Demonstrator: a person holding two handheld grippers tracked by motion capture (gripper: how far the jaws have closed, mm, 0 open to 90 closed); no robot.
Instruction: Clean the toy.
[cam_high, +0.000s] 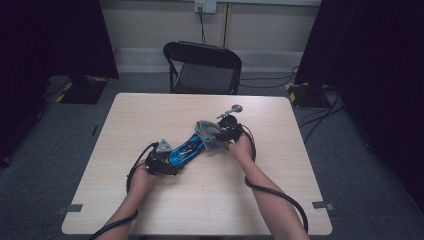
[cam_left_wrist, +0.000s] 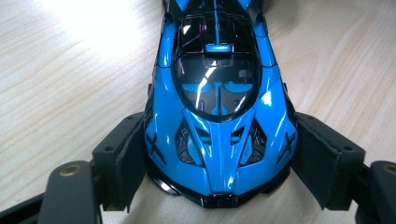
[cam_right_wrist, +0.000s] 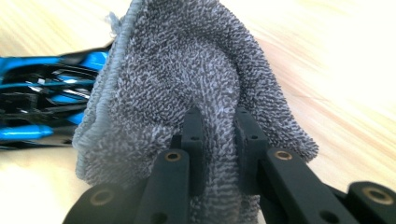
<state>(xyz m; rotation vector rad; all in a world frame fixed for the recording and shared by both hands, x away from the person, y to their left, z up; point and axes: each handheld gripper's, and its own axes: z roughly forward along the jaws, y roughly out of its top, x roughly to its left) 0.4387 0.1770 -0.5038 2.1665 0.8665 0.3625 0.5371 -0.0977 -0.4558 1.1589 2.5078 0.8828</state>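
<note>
High view: on the pale wood-grain table (cam_high: 150, 210), the left gripper (cam_high: 162, 161) clamps its padded jaws on the nose of a glossy blue toy car (cam_high: 186, 149), beyond which the right gripper (cam_high: 227, 134) pinches a nubby grey terry cloth (cam_high: 209, 133) draped over the car's far end.

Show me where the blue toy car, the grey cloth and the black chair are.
blue toy car (cam_left_wrist: 217, 140): left gripper view, on its hood.
grey cloth (cam_right_wrist: 187, 70): right gripper view, on its upper fold.
black chair (cam_high: 202, 77): high view, on its seat.

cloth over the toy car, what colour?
Grey terry cloth, best seen in the right gripper view, pinched by the right hand-held gripper beside the blue car.
</note>
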